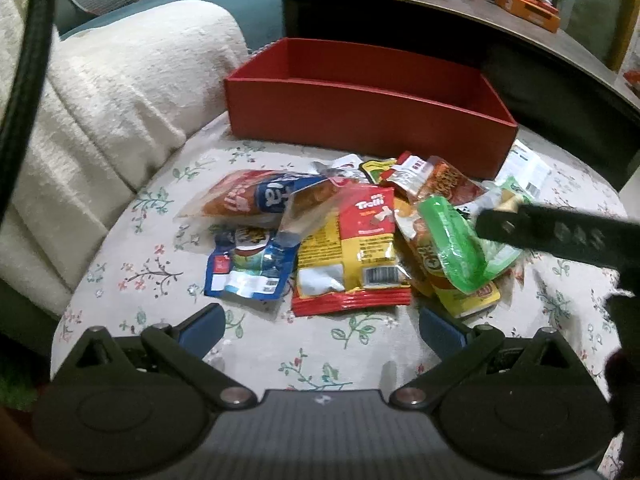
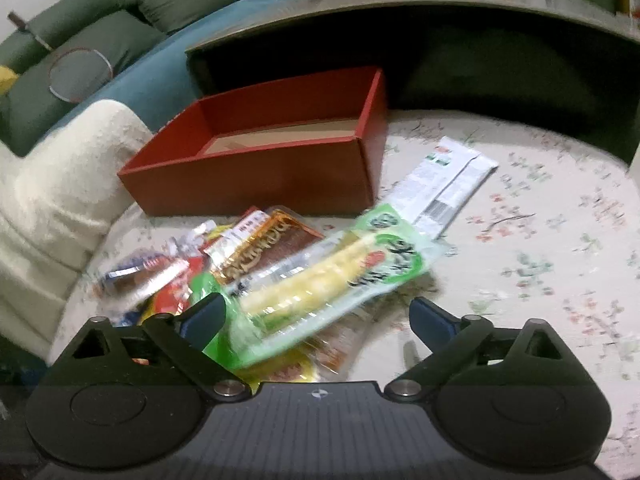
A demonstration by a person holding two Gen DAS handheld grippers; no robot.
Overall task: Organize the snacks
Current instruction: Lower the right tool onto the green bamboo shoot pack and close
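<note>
A pile of snack packets lies on the floral cloth in front of an empty red box [image 1: 360, 108]. The left wrist view shows a yellow and red Trolli bag [image 1: 352, 248], a blue packet [image 1: 248, 268], an orange and blue bag [image 1: 248, 196] and a green packet [image 1: 460, 240]. My left gripper [image 1: 320, 324] is open, just short of the pile. My right gripper [image 2: 316, 320] is open with the green packet [image 2: 340, 272] lying between its fingers; one finger [image 1: 560, 236] shows from the right in the left wrist view. The red box [image 2: 260, 176] stands behind.
A white packet [image 2: 448, 184] lies right of the box. A cream cushion [image 1: 100, 128] borders the cloth on the left. A dark low table [image 1: 460, 20] with an orange box [image 1: 524, 4] stands behind. Green cushions [image 2: 80, 52] lie far left.
</note>
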